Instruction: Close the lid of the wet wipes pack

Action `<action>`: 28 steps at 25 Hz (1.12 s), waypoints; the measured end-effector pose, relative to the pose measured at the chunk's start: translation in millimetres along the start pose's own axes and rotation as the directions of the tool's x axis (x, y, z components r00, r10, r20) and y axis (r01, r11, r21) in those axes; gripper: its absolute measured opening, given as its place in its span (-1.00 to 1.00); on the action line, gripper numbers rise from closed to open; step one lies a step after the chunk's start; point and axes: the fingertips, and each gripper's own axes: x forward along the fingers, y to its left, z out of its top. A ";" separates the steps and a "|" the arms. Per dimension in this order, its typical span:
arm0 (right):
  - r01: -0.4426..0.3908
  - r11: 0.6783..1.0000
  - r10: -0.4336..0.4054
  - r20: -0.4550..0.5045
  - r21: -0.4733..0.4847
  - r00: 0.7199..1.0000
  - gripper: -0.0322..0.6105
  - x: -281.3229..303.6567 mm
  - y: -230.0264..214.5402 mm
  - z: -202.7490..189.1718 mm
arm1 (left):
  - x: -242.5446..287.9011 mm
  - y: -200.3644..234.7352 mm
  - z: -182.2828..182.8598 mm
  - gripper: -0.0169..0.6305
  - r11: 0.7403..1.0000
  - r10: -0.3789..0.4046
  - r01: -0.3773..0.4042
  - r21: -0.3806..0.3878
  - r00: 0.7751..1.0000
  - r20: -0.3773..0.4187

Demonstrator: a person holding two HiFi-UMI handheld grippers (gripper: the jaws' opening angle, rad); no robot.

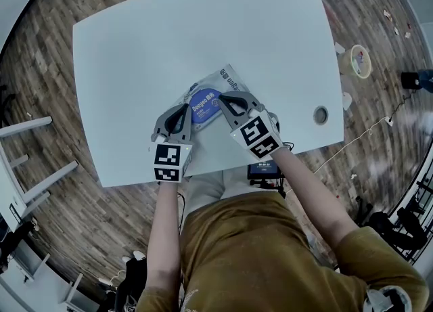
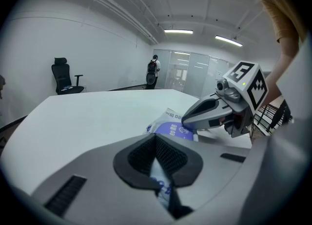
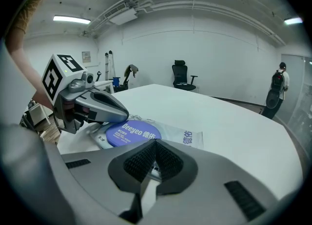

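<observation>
The wet wipes pack (image 1: pixel 220 82) lies flat near the front middle of the white table (image 1: pixel 135 53), its round blue lid (image 1: pixel 205 106) lying flat on it. My left gripper (image 1: pixel 187 109) is shut, its tip resting at the lid's left edge. From the other side my right gripper (image 1: pixel 220 102) is also shut, its tip at the lid's right edge. In the right gripper view the blue lid (image 3: pixel 132 132) lies flush on the pack (image 3: pixel 183 136), and the left gripper (image 3: pixel 122 112) touches it. The left gripper view shows the pack (image 2: pixel 171 129) under both tips.
A round cable hole (image 1: pixel 321 115) sits in the table at the right front. On the wood floor lies a tape roll (image 1: pixel 360 60). An office chair (image 3: pixel 183 76) and a standing person (image 3: pixel 277 91) are far off in the room.
</observation>
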 end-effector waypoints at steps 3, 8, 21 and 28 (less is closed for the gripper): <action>0.004 1.000 -0.004 -0.031 -0.028 1.000 -0.88 2.0 0.3 -2.6 | 1.2 1.1 -2.1 -0.97 1.000 0.001 -0.001 0.004 1.000 -0.007; 0.011 0.999 -0.012 -0.037 -0.044 0.999 -0.88 1.7 0.8 -2.1 | 4.2 0.0 -4.9 -0.97 1.000 0.003 -0.002 0.015 0.999 -0.047; 0.052 0.999 -0.052 -0.003 0.006 0.999 -0.88 -4.9 -3.6 1.4 | -5.0 2.0 3.5 -0.97 1.000 -0.001 0.002 0.011 1.000 -0.019; 0.095 0.995 -0.096 0.060 0.026 0.994 -0.88 -18.7 -7.9 15.7 | -21.5 6.2 18.9 -0.97 0.999 0.030 -0.031 0.015 0.999 0.037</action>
